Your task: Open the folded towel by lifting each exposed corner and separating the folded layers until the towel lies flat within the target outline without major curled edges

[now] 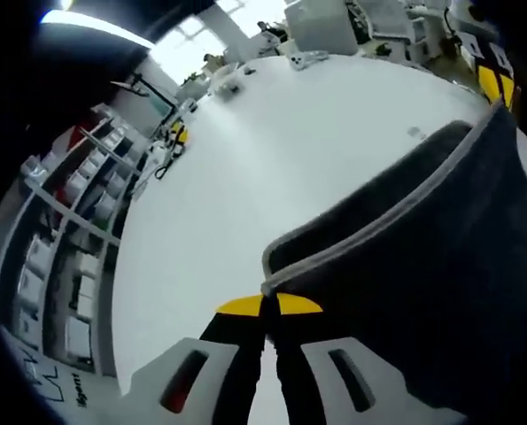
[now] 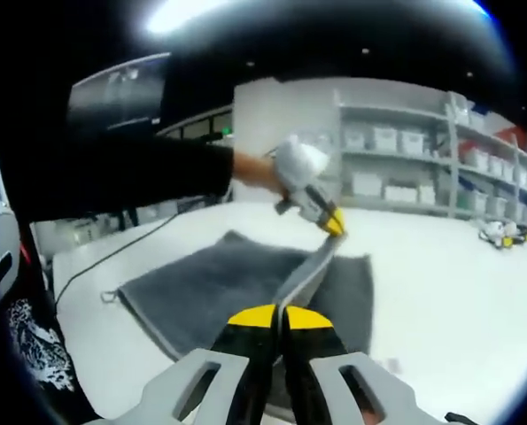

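The white table (image 2: 440,292) spreads under everything, with a dark grey towel (image 2: 201,283) lying on it. In the right gripper view the towel's long axis runs from the near left, where a small loop sticks out at a corner, away toward the far right. 1 layer is lifted off it as a narrow strip with a pale grey hem, rising from the right gripper up to the left gripper.

Shelves (image 2: 405,168) along the far wall carry rows of white bins (image 2: 387,139). A black cable (image 2: 112,252) trails across the table left of the towel. A person's dark sleeve (image 2: 130,177) reaches in from the left.

The left gripper (image 1: 269,304) has its 2 yellow-tipped jaws closed on the towel's hemmed corner. The right gripper (image 2: 279,316) has its jaws together too, pinching the hem at the strip's lower end.
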### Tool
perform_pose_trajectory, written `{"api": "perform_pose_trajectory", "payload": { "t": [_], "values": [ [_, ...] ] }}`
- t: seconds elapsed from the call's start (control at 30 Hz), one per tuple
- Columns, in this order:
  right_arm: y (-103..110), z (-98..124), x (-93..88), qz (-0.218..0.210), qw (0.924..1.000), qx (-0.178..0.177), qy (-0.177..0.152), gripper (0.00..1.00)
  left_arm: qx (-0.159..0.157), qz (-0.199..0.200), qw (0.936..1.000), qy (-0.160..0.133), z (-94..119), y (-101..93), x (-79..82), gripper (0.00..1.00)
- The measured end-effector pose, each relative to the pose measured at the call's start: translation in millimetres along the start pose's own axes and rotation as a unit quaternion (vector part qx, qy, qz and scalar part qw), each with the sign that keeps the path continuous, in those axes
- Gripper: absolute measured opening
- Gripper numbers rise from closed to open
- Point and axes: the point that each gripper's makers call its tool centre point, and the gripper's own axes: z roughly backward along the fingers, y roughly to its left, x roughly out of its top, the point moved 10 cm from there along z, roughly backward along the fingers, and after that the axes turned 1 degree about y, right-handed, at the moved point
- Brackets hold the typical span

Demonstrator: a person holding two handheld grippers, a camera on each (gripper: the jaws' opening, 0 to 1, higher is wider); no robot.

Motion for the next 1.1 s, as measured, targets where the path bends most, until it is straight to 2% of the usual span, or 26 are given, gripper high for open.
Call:
{"api": "perform_pose_trajectory", "payload": {
  "t": [0.13, 0.27, 0.43, 0.6, 0.73, 0.97, 1.1],
  "values": [
    [9, -4, 4.5, 0.006, 0.9999, 0.01, -0.003, 0.0, 0.014, -0.011, 0.9998, -0.003, 11, 3.9, -7.4, 0.02],
    [16, -8, 8.6, 0.012, 0.9998, 0.018, -0.004, 0.0, 0.034, -0.009, 0.9994, -0.003, 23, -4.2, -10.3, 0.02],
    [30, -17, 13.3, 0.018, 0.9992, 0.034, -0.008, 0.0, 0.047, -0.002, 0.9989, 0.001, 37, -3.6, -27.2, 0.02],
    [39, -23, 14.5, 0.019, 0.999, 0.04, -0.01, 0.0, 0.062, 0.004, 0.998, -0.01, 50, -1.9, -35.2, 0.02],
    [45, -25, 16.3, 0.022, 0.9989, 0.042, -0.009, 0.0, 0.058, 0.0, 0.9983, 0.002, 55, -7.9, -44.1, 0.02],
    [65, -36, 26.6, 0.031, 0.9976, 0.058, -0.021, 0.0, 0.076, -0.009, 0.9968, 0.02, 69, -17.0, -55.1, 0.02],
    [73, -41, 26.6, 0.036, 0.997, 0.065, -0.022, 0.0, 0.082, -0.006, 0.9964, 0.023, 79, -18.6, -61.7, 0.02]
  ]
}}
